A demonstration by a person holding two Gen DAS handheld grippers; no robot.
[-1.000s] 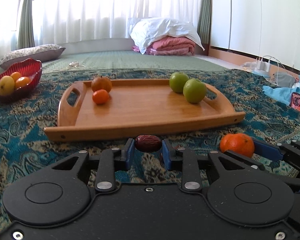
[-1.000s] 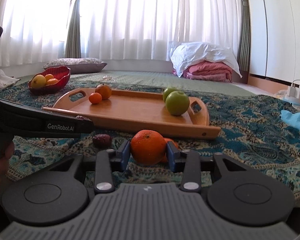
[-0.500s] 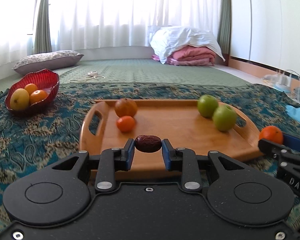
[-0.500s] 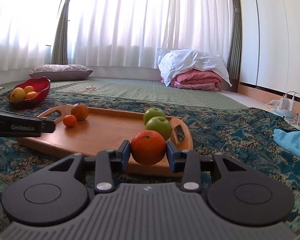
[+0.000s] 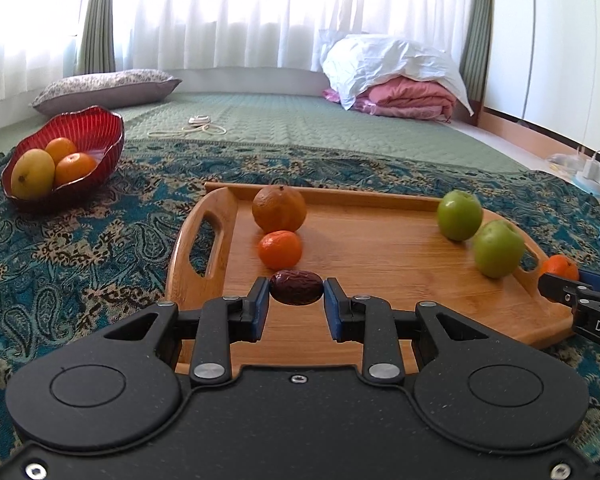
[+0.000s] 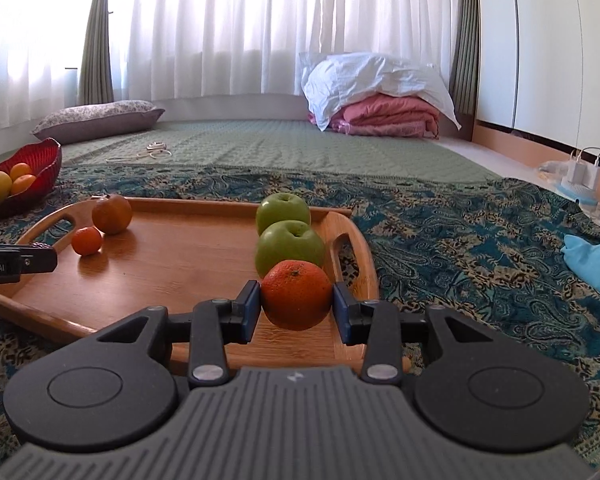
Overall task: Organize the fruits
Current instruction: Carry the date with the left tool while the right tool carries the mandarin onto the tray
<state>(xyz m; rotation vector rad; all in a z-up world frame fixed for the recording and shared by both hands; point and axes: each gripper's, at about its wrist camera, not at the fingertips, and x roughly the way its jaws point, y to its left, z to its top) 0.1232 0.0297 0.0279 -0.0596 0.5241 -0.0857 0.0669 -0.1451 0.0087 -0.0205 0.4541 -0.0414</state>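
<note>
Fruits now hang over the wooden tray instead of the rug: a wrinkled dark date pinched in the left gripper, a bright dimpled orange clamped in the right gripper.

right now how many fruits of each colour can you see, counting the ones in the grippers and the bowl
Orange: 5, three in the wooden tray area, one of them held in the right gripper, plus two in the red bowl
Green: 2 apples on the tray
Yellow: 1 in the bowl
Dark brown: 1 date in the left gripper
Total: 9
</note>
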